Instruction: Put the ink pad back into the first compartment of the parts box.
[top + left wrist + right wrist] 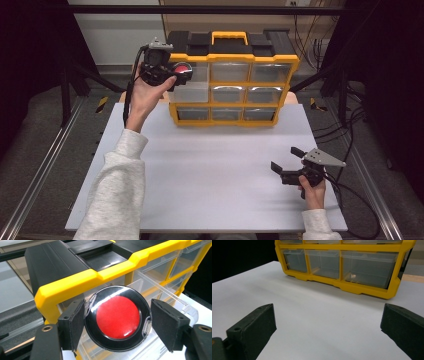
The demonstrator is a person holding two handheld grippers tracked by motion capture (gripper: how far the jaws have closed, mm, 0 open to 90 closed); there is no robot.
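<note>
One round case (117, 318) sits between your left gripper (117, 322) fingers (75, 325): black rim, clear glossy lid, red disc inside, small clear clips on its rim at upper left and lower right. Left finger pad touches the case edge; the right pad stands just beside the other edge with a thin gap showing, so the fingers are closed around the case but you cannot tell if the right pad presses it. In the high view your left gripper (172, 75) is raised off the counter (210, 175), holding the case (182, 70) up at the top-left corner of the yellow organizer (235, 85), in front of its upper left drawer. A clear drawer (160, 297) is pulled out just behind and below the case, seen in the left gripper view. The organizer has a black top with a yellow handle and clear drawers in three rows.

Your right gripper (285, 160) rests low near the counter's right edge, well apart from the organizer, fingers (252, 330) spread wide, nothing between them, pointing toward the bottom drawer row (337, 265).
</note>
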